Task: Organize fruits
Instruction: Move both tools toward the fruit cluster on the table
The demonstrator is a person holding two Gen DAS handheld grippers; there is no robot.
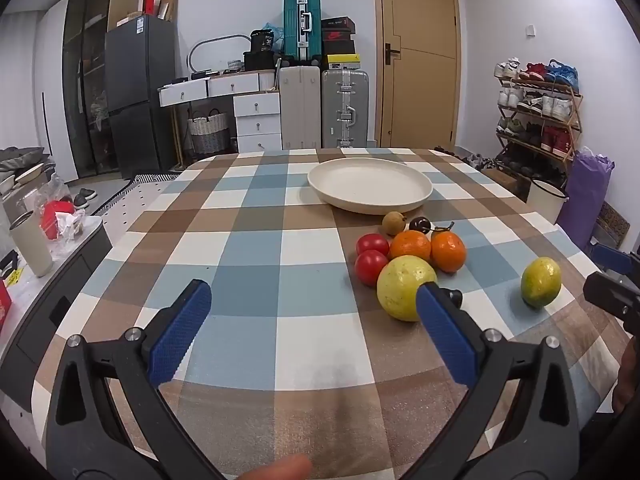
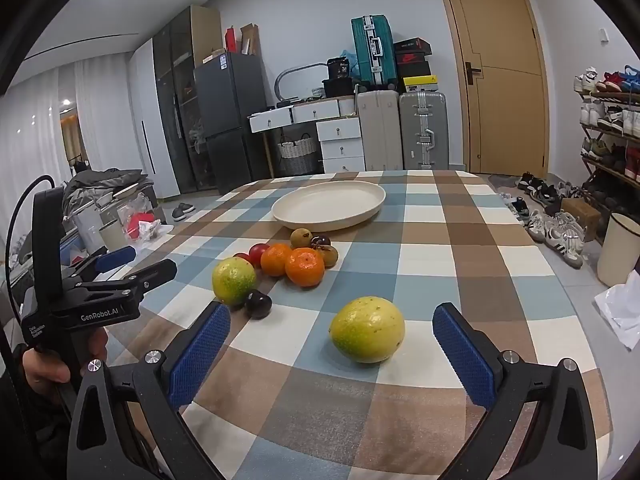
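Observation:
On the checked tablecloth a cream plate point(image 1: 370, 207) point(image 2: 328, 222) stands empty at the far side. In front of it lies a cluster: two red tomatoes point(image 1: 372, 256), two oranges point(image 1: 428, 249) point(image 2: 292, 264), small brown and dark fruits point(image 1: 394, 223), a dark plum point(image 2: 258, 304) and a large yellow-green fruit point(image 1: 400, 284) point(image 2: 233, 281). A second yellow-green fruit point(image 1: 541, 282) point(image 2: 367, 329) lies apart. My left gripper point(image 1: 313, 292) point(image 2: 136, 266) is open over bare cloth, its right finger in front of the large fruit. My right gripper point(image 2: 332, 314) point(image 1: 604, 276) is open, the lone fruit between its fingertips, untouched.
The table ends close behind the plate and rounds off at both sides. A low side table with a cup point(image 1: 30, 248) and clutter stands at the left. A white bin point(image 2: 620, 248), shoes and a shoe rack point(image 1: 536, 108) are on the right.

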